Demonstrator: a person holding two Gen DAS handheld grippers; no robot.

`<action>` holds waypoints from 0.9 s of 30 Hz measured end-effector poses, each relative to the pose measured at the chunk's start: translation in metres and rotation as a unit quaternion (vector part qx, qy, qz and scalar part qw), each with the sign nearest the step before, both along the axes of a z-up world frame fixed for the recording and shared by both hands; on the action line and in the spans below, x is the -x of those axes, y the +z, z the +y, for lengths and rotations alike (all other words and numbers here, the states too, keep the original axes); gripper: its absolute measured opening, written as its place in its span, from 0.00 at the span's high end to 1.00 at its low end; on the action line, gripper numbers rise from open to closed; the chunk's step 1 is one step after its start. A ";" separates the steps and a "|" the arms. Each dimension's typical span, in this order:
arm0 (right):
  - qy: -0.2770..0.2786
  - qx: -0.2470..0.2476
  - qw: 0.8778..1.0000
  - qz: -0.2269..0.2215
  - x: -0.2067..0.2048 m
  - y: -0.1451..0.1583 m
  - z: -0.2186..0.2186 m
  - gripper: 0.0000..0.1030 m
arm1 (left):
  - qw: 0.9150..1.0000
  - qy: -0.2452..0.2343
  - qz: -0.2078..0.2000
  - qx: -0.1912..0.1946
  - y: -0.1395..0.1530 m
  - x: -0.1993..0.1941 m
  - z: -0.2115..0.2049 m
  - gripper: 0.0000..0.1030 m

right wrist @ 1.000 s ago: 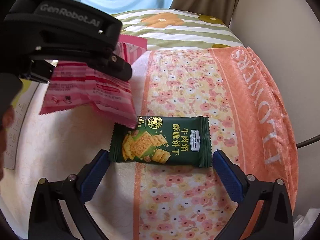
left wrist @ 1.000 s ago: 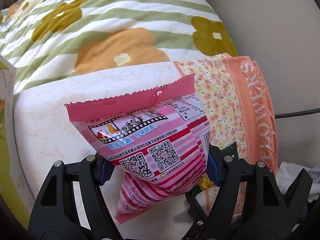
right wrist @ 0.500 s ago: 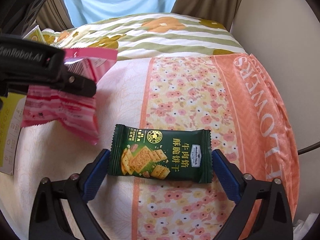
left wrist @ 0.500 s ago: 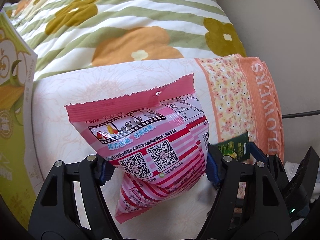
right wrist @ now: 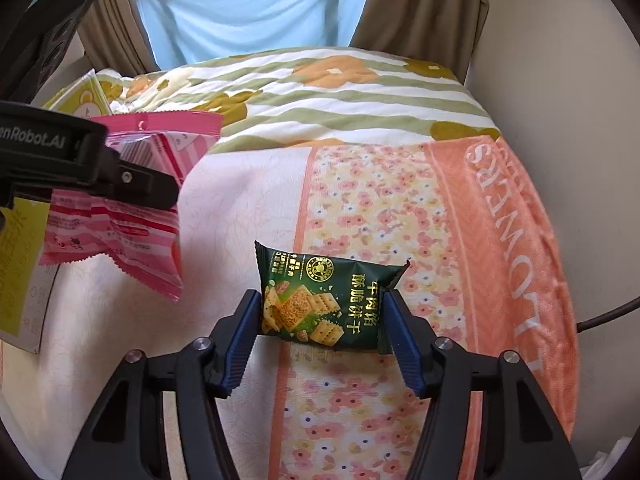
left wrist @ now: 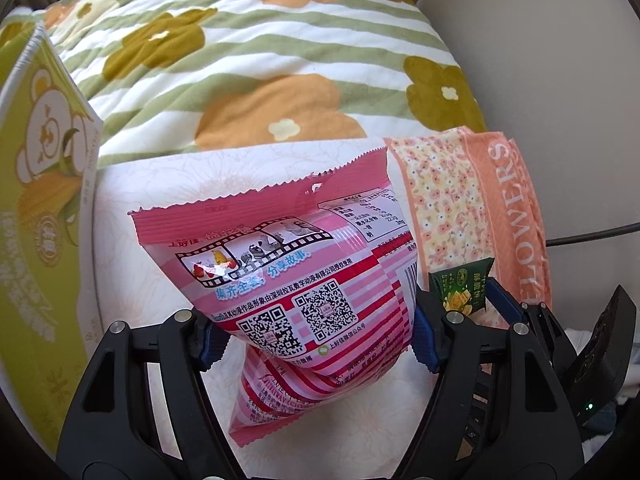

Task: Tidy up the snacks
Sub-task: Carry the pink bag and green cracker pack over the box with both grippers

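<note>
While floral bedspread (right wrist: 400, 208) spans bed | left fingers (left wrist: 208, 340) clamp pink packet (left wrist: 288, 264) | right fingers (right wrist: 240, 332) clamp green packet (right wrist: 320, 300)

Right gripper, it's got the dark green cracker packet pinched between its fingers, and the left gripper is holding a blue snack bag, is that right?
Not quite: the snack bag in the left gripper is pink, not blue, as the left wrist view shows. The rest holds: the right gripper has the dark green cracker packet pinched between its fingers.

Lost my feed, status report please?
Left gripper shut on pink snack bag. Right gripper shut on green cracker packet. Nothing blocking.
</note>
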State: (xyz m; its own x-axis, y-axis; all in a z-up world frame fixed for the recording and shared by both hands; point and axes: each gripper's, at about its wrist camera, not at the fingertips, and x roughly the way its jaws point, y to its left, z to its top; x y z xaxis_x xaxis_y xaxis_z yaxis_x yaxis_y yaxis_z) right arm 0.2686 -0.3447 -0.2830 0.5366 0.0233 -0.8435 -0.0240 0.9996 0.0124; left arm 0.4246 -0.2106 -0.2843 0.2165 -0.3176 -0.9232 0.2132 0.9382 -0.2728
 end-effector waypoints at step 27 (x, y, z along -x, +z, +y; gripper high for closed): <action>0.165 -0.074 0.978 -0.102 -0.043 0.193 0.169 0.44 | 0.986 0.077 -0.148 -0.009 0.183 0.008 0.255 0.32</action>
